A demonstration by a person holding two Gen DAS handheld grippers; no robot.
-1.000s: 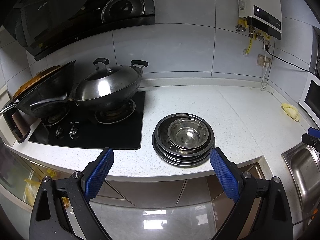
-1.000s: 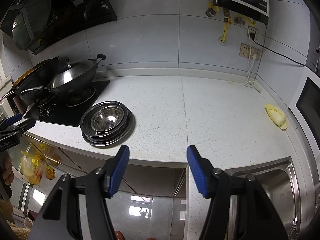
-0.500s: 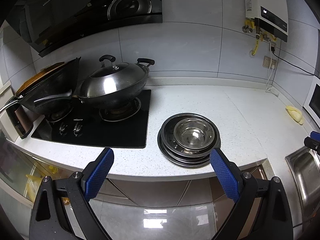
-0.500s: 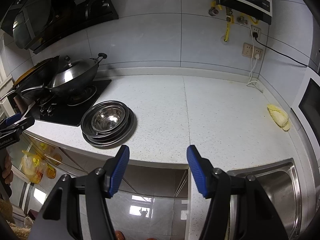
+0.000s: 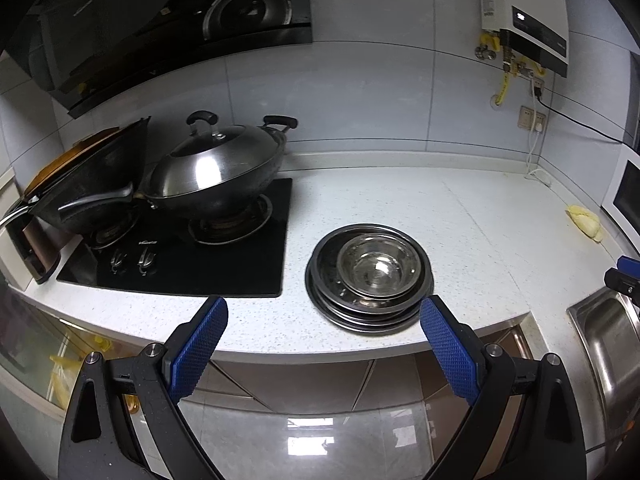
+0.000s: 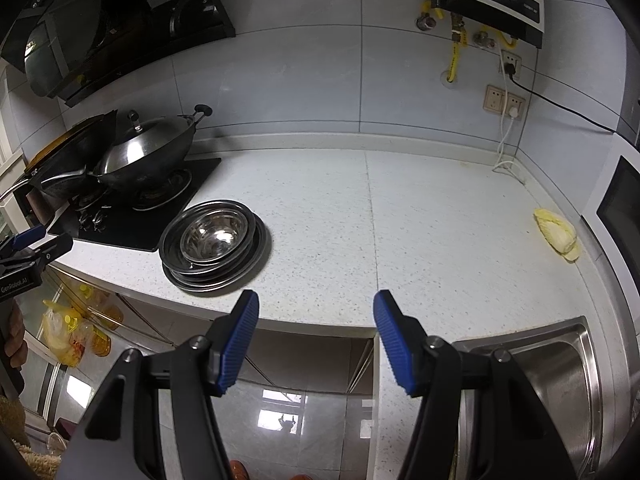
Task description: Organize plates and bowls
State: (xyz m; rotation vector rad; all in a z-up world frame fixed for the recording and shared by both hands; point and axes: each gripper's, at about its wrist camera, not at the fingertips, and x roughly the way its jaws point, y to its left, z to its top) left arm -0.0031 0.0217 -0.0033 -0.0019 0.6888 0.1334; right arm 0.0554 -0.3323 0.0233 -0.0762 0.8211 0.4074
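Note:
A stack of steel plates (image 5: 326, 308) sits on the white counter near its front edge, with a steel bowl (image 5: 376, 268) nested on top. The stack also shows in the right wrist view (image 6: 240, 268), with the bowl (image 6: 214, 238) in it. My left gripper (image 5: 322, 312) is open and empty, held in front of the counter edge, just short of the stack. My right gripper (image 6: 316, 308) is open and empty, in front of the counter edge, to the right of the stack.
A black hob (image 5: 180, 264) holds a lidded wok (image 5: 216, 176) and a dark pan (image 5: 92, 184) left of the stack. A steel sink (image 6: 560, 380) lies at the right. A yellow cabbage piece (image 6: 556, 234) lies by a microwave (image 6: 620, 208).
Both grippers have drifted slightly; the stack sits a little further right in the left wrist view. The jaws of both stay open and nothing on the counter has moved.

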